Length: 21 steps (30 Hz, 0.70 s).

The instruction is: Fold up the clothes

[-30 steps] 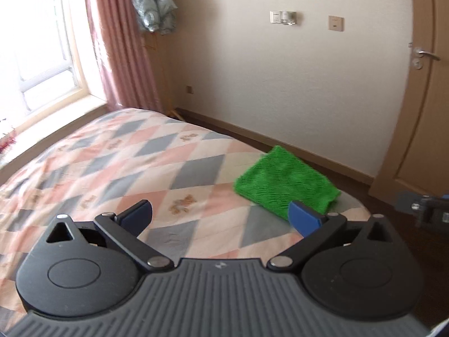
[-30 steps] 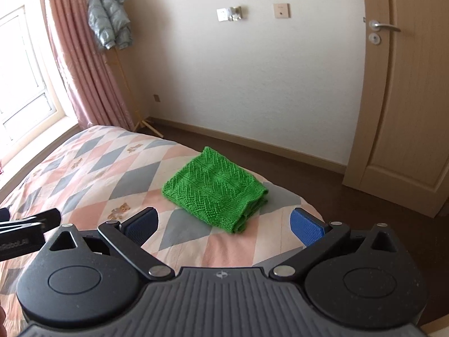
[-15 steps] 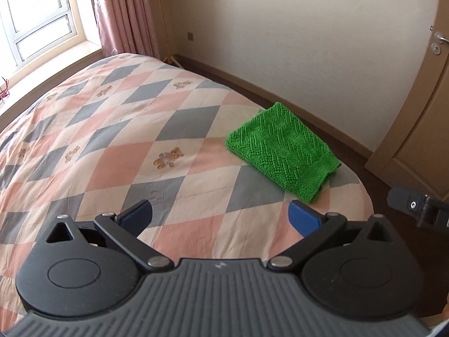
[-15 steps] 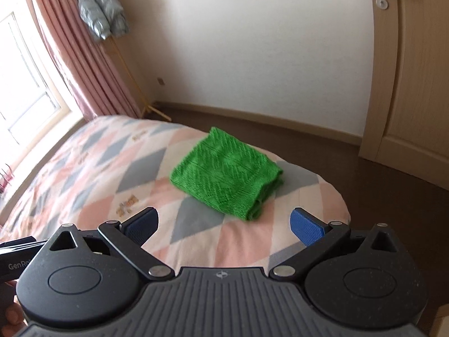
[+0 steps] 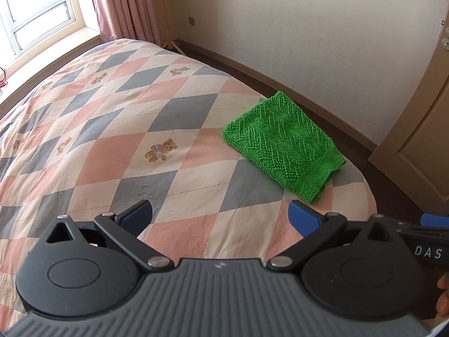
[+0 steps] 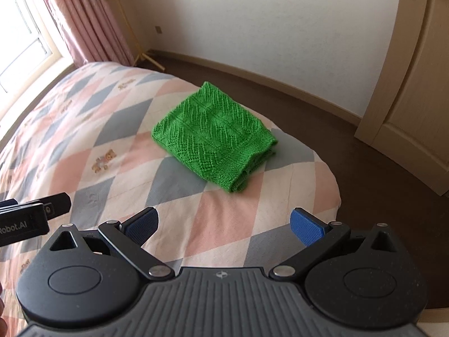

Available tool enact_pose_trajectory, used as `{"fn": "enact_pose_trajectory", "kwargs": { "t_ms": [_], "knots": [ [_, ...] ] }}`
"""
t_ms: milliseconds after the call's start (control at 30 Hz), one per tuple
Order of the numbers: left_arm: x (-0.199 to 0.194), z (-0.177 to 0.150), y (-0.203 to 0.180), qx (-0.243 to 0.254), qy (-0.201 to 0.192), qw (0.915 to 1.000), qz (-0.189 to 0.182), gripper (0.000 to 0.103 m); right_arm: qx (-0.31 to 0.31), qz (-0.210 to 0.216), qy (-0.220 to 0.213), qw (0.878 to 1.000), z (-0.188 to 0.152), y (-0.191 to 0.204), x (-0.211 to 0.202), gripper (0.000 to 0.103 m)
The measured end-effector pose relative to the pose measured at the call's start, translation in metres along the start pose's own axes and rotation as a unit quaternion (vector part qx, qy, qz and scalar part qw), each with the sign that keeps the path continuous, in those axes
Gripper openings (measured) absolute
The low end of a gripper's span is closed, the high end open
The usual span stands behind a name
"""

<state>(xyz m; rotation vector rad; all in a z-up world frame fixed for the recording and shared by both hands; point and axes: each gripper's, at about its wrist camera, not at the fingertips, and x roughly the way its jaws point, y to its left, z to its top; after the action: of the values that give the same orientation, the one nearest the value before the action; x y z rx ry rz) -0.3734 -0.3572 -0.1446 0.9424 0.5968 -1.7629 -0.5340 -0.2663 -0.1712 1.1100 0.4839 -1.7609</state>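
A green knitted garment (image 5: 283, 143) lies folded into a small rectangle near the far right corner of the bed; it also shows in the right wrist view (image 6: 213, 137). My left gripper (image 5: 220, 214) is open and empty, held above the quilt, short of the garment. My right gripper (image 6: 224, 223) is open and empty, also above the quilt, short of the garment. Neither touches the garment.
The bed carries a pink, grey and white diamond quilt (image 5: 112, 129). A wall and skirting run behind it, with a door (image 6: 415, 70) at right, pink curtains (image 6: 84, 19) and a window at left. Dark floor (image 6: 350, 154) surrounds the bed's corner.
Both grippers have tilted downward and come closer to the bed, so the quilt and the green garment fill more of each view. The garment has not moved.
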Motion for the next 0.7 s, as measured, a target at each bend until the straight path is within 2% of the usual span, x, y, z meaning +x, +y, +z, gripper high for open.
{"fn": "enact_pose_trajectory", "kwargs": {
  "t_ms": [267,700],
  "knots": [
    [0.018,0.011,-0.008,-0.005,0.012,0.9999,0.001,0.102,-0.013,0.0,0.023,1.0,0.015,-0.003,0.02,0.103],
    [0.038,0.025,-0.019,-0.001,0.023,0.9997,-0.003,0.102,-0.019,0.0,0.036,0.999,0.037,-0.013,0.04,0.103]
  ]
}}
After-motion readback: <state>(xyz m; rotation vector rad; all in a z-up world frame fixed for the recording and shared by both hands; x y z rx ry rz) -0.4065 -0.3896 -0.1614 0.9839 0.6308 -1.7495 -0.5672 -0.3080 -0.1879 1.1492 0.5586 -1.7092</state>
